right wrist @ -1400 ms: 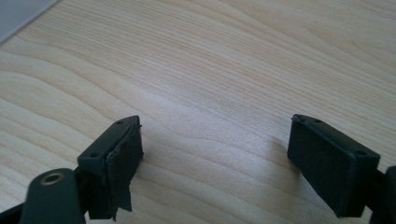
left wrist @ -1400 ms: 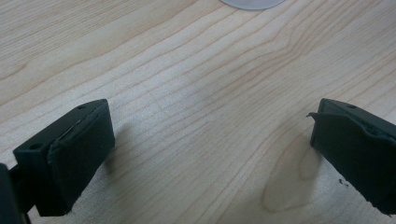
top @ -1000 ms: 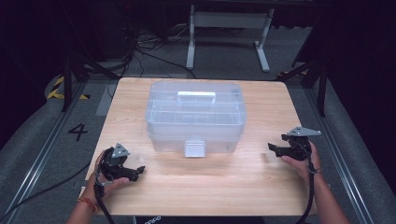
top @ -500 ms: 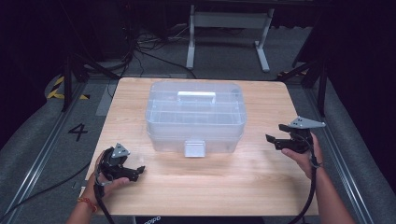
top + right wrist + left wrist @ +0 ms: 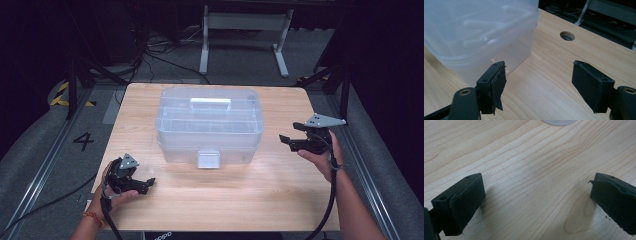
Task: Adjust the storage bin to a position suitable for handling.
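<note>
High view: our left gripper (image 5: 145,184) and right gripper (image 5: 287,142), jaws apart and empty, flank the closed, untouched storage box (image 5: 210,125); everything remains.

Left gripper (image 5: 145,183) sits low at the frame's lower left, jaws spread wide with nothing between them, hand (image 5: 117,192) wrapped around it. Right gripper (image 5: 286,141) hangs raised at the right edge, jaws apart and empty, pointing left.

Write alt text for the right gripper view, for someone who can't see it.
The right gripper has its two black jaws open and empty above a wooden table, beside a corner of a clear plastic box. A round hole shows in the tabletop beyond.
</note>
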Tool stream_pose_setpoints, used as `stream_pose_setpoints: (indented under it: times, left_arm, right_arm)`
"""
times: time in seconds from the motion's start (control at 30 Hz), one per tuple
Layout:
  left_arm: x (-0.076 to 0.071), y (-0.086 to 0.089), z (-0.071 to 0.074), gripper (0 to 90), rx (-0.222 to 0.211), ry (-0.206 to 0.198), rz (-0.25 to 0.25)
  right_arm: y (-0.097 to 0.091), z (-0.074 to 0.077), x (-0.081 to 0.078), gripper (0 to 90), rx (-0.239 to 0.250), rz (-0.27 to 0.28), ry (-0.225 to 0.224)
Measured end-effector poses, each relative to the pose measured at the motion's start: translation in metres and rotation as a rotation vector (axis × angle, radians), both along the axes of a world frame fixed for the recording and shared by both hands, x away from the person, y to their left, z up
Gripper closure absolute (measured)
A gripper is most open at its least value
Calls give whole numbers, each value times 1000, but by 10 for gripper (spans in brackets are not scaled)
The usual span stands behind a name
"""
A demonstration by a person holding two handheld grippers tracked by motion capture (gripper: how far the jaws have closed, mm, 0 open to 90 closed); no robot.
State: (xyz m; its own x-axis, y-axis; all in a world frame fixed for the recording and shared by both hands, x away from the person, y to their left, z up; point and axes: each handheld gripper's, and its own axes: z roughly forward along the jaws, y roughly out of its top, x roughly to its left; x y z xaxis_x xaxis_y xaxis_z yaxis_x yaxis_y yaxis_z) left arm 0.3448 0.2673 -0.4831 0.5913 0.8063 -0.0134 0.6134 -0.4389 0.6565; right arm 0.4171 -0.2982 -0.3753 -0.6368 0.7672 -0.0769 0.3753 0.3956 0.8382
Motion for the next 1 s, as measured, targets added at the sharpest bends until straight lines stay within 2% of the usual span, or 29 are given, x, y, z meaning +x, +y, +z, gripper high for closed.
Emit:
stream_pose_setpoints:
  times: [0.6,1.0]
  left_arm:
    - [0,0,0,2,0,0,0]
    - [0,0,0,2,0,0,0]
  right_arm:
    - [26,40,13,289,-6,62,-63]
    - [46,55,19,293,-6,103,-81]
